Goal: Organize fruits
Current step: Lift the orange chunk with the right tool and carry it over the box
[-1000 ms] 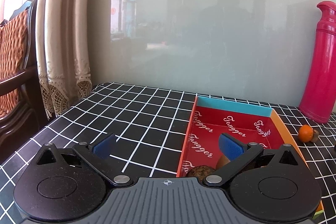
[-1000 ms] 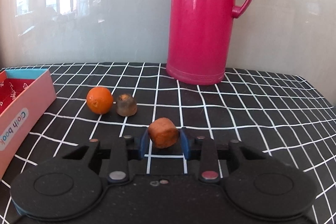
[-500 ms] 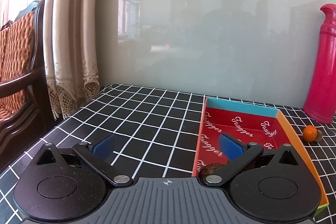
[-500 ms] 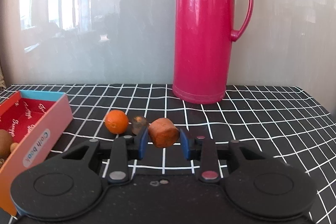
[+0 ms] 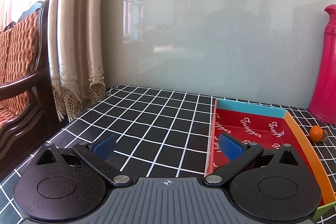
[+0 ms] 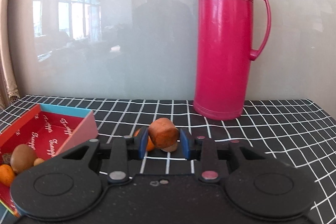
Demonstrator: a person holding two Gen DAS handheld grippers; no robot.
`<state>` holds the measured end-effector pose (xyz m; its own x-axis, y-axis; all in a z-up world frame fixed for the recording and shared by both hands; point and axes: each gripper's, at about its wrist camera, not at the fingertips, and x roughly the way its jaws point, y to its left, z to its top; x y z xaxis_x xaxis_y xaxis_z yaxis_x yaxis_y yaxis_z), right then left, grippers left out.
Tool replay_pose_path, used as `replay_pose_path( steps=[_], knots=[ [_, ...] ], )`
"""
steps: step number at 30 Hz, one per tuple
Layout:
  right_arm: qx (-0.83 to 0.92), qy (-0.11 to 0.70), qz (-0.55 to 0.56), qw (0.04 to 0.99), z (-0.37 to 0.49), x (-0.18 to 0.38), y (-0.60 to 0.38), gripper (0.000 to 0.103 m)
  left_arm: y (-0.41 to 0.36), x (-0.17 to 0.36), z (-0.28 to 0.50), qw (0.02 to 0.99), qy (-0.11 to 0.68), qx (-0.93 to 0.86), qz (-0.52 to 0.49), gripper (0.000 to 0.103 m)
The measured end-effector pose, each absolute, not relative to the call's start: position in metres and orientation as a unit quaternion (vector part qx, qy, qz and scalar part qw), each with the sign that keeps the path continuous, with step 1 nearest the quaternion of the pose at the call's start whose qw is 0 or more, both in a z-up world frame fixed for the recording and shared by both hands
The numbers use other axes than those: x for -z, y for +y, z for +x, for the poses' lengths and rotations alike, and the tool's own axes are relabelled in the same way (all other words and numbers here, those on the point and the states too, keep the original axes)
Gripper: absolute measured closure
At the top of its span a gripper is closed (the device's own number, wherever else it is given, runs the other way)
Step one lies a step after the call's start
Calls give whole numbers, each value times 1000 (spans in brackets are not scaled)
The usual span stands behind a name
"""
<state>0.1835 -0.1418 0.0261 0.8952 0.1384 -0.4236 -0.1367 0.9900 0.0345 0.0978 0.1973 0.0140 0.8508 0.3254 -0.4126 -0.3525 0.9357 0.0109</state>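
My right gripper (image 6: pixel 161 143) is shut on a small orange-brown fruit (image 6: pixel 163 135), held above the checked tablecloth. Behind the fruit, partly hidden, lie a small orange (image 6: pixel 150 145) and a brownish fruit (image 6: pixel 170 148) on the cloth. A red box (image 6: pixel 84 129) stands at the left with a kiwi (image 6: pixel 22 157), an orange (image 6: pixel 6 174) and other small fruits inside. In the left wrist view my left gripper (image 5: pixel 167 145) stands open over the cloth, its right finger above the red box (image 5: pixel 294 125). The orange (image 5: pixel 316 133) and the brownish fruit (image 5: pixel 324 135) lie right of the box.
A tall pink thermos (image 6: pixel 226 45) stands at the back of the table against a glossy grey wall. At the far left are a lace-edged curtain (image 5: pixel 77 56) and a dark wooden chair with an orange cushion (image 5: pixel 16 60). The table's left edge (image 5: pixel 52 135) is close to my left gripper.
My right gripper has risen and drawn back with the fruit, so the box and its fruits now show at the left. The left view has shifted slightly, and the fruits in the box are hidden behind its finger.
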Motion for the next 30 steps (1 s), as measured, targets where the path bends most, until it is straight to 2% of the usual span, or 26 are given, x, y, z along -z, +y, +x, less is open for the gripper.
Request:
replay_pose_path(
  steps=[30],
  knots=[
    [-193,206,-18,959,168,-33,-42,72,210,-12,93,959,216,-182,-25,0]
  ],
)
